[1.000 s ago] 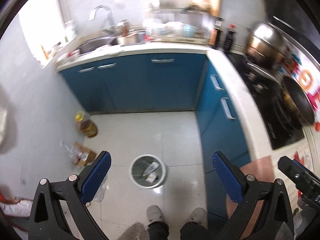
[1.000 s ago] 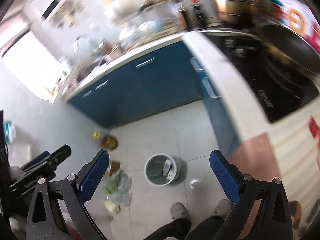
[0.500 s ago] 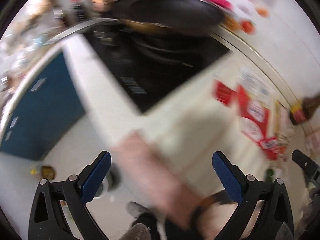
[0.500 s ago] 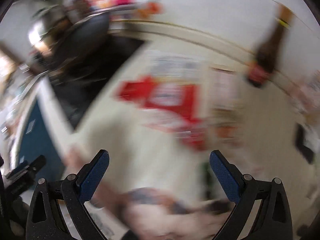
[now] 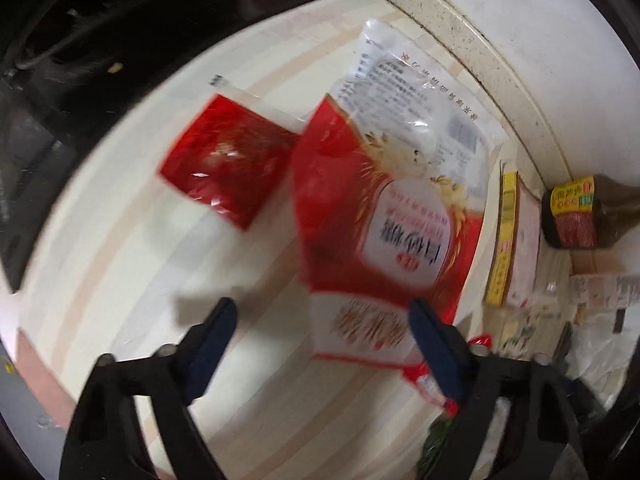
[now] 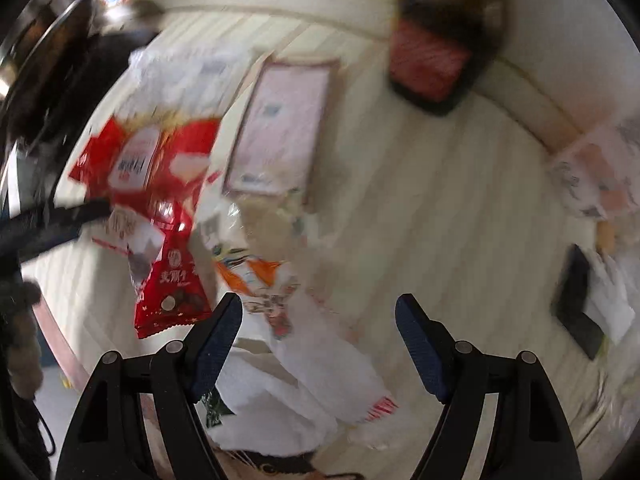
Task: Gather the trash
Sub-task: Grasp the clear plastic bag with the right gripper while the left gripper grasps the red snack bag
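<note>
Both grippers are hanging over a striped countertop [image 5: 132, 280] littered with wrappers.

The left gripper [image 5: 320, 344] is pointing steeply down at a large red-and-white food bag [image 5: 384, 216]; its jaws have just been closing but are standing apart, the bag's lower edge lying beneath the gap, untouched. A small red sachet [image 5: 228, 160] is lying just beside that bag, near the black stove [image 5: 100, 40]. The right gripper [image 6: 318, 344] is pointing straight down, its jaws also just closing yet apart, over a crumpled white wrapper [image 6: 304, 392]. A red snack packet [image 6: 172, 292] is lying just left of it. A dark bottle [image 5: 576, 216] is standing by the wall.
</note>
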